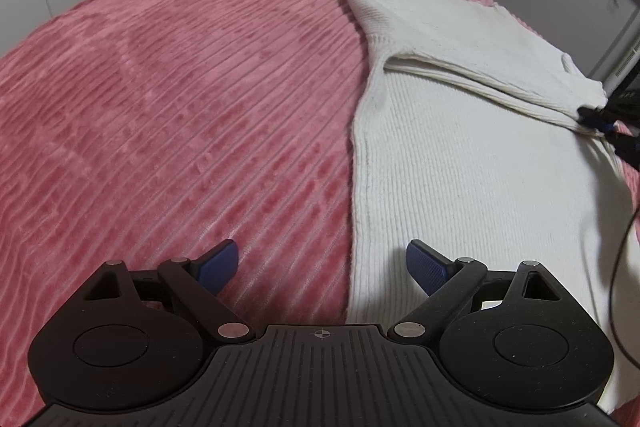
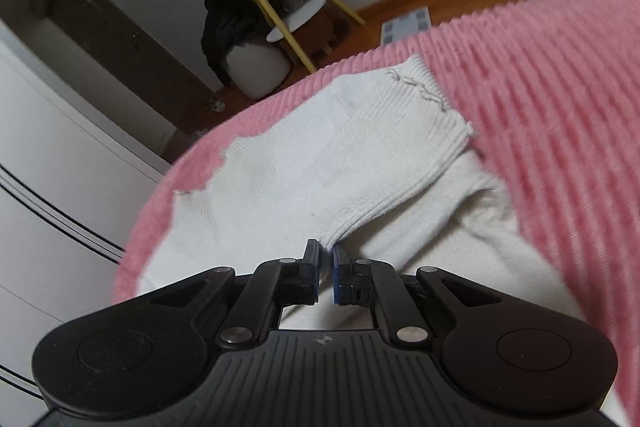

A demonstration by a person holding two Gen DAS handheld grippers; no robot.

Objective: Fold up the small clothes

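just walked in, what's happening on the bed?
A person with a handheld gripper in each hand is folding a white knit sweater on a pink ribbed blanket. The right gripper has its jaws shut on the corner of a folded-over edge. The left gripper hovers open over the sweater's near edge, holding nothing.

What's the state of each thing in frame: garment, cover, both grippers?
white knit sweater: flat on the bed, top part folded down over the body.
folded edge: corner pinched in the right gripper.
right gripper: shut on the sweater's folded corner.
left gripper: open, empty, over the sweater's side edge.
pink ribbed bedspread: spread flat under the sweater.
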